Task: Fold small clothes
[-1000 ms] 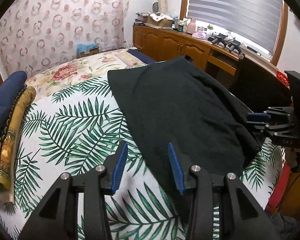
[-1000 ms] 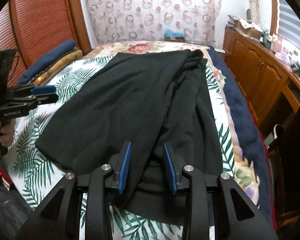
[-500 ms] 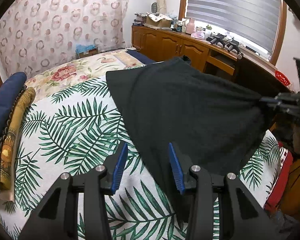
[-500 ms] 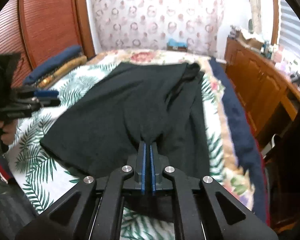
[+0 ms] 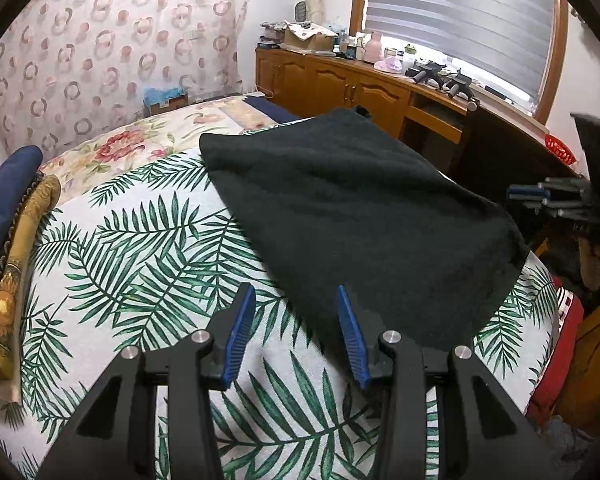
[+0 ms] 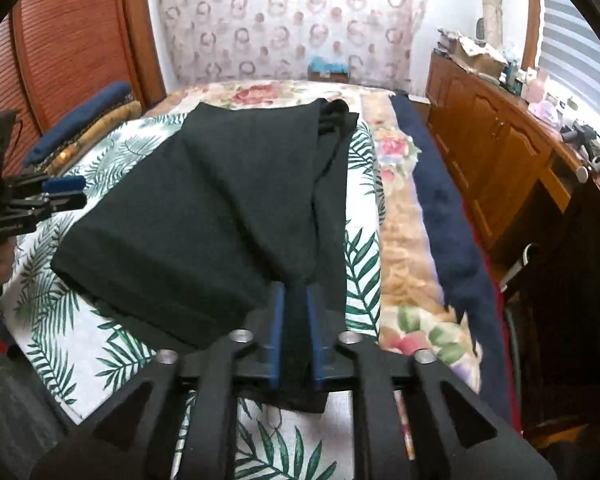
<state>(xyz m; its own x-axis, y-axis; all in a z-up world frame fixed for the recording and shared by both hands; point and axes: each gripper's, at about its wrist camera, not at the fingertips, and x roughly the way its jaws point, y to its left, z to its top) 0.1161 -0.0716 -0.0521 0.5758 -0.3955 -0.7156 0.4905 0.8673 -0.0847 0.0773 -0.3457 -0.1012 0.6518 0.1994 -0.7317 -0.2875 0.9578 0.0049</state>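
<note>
A black garment (image 5: 352, 216) lies spread on the leaf-print bed sheet (image 5: 132, 248), its right side folded over itself (image 6: 260, 184). My right gripper (image 6: 296, 292) has a bunched fold of the garment's near hem between its blue pads. Its jaws are opening, and the cloth still fills the narrow gap. In the left wrist view that gripper (image 5: 516, 194) hangs at the garment's right corner. My left gripper (image 5: 296, 292) stands open and empty over the sheet, with the garment's near edge just beyond its right finger. It also shows at the left (image 6: 66, 192), held by a hand.
Folded navy and mustard cloths (image 5: 8, 208) lie along the bed's left side. A navy blanket (image 6: 440, 216) runs down the bed's right side. Beyond it stands a wooden sideboard (image 5: 340, 84) crowded with small items, under a blinded window. A louvred wooden door (image 6: 68, 40) is at left.
The right gripper shut on the garment's near hem, pulled it taut and drew it back. Its pads now stand slightly apart and the cloth has gone slack. The left gripper kept still.
</note>
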